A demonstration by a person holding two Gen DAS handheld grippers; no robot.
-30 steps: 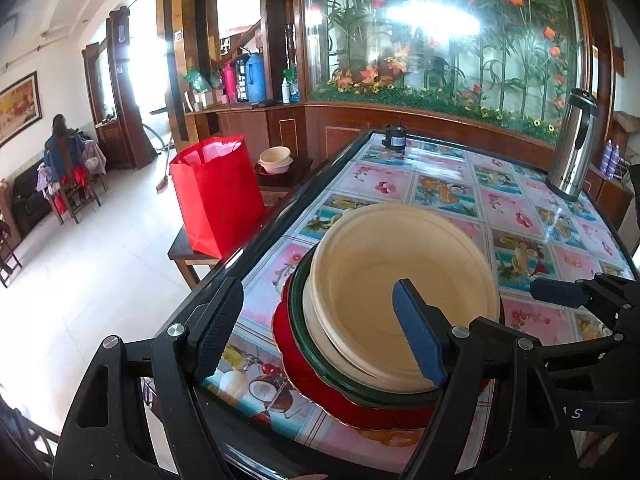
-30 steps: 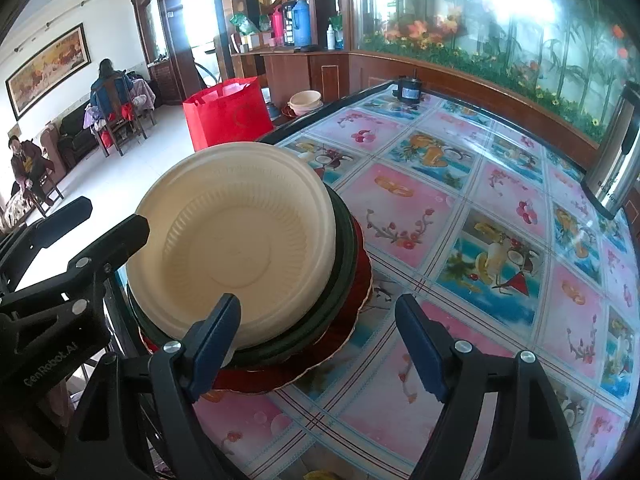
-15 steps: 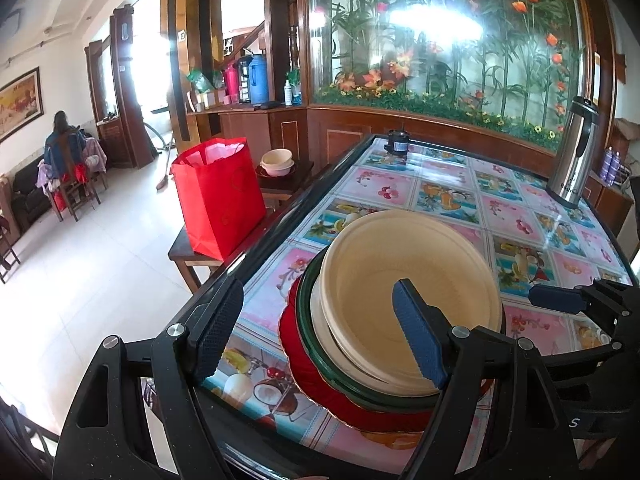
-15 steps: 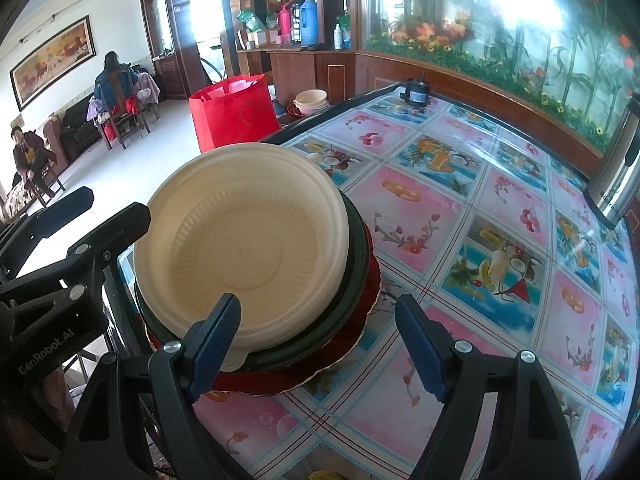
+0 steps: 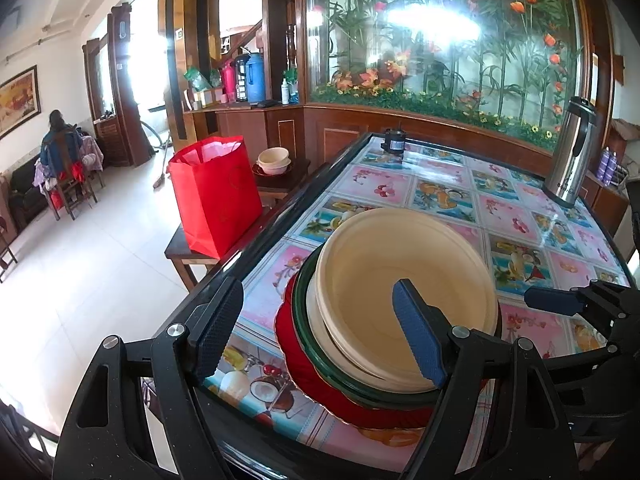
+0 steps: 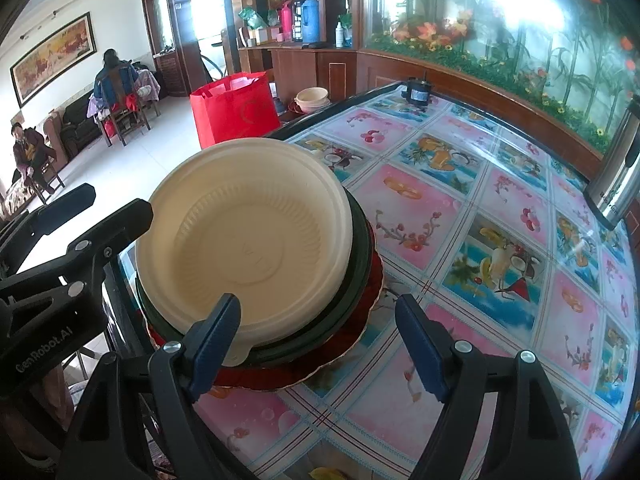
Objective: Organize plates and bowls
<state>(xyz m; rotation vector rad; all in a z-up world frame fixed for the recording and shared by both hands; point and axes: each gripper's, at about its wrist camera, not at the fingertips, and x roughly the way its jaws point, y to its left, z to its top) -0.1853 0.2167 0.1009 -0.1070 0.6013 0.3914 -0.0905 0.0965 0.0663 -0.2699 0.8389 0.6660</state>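
Observation:
A cream bowl (image 5: 400, 280) (image 6: 248, 232) tops a stack at the near left corner of the table. Under it lie a cream plate, a dark green plate (image 5: 304, 320) (image 6: 360, 248) and a red plate (image 5: 296, 356) (image 6: 372, 292). My left gripper (image 5: 318, 332) stands open just short of the stack's near left side, its pads touching nothing. My right gripper (image 6: 318, 346) is open at the stack's near right rim, also gripping nothing. Each gripper shows in the other's view: the right gripper (image 5: 560, 304), the left gripper (image 6: 80, 220).
The table (image 5: 440, 192) has a glossy fruit-patterned cover and a dark edge. A steel thermos (image 5: 572, 156) and a small black object (image 5: 394, 142) stand at its far end. Left of it, a low wooden table carries a red bag (image 5: 216, 196) and cream bowls (image 5: 274, 160). People sit far left.

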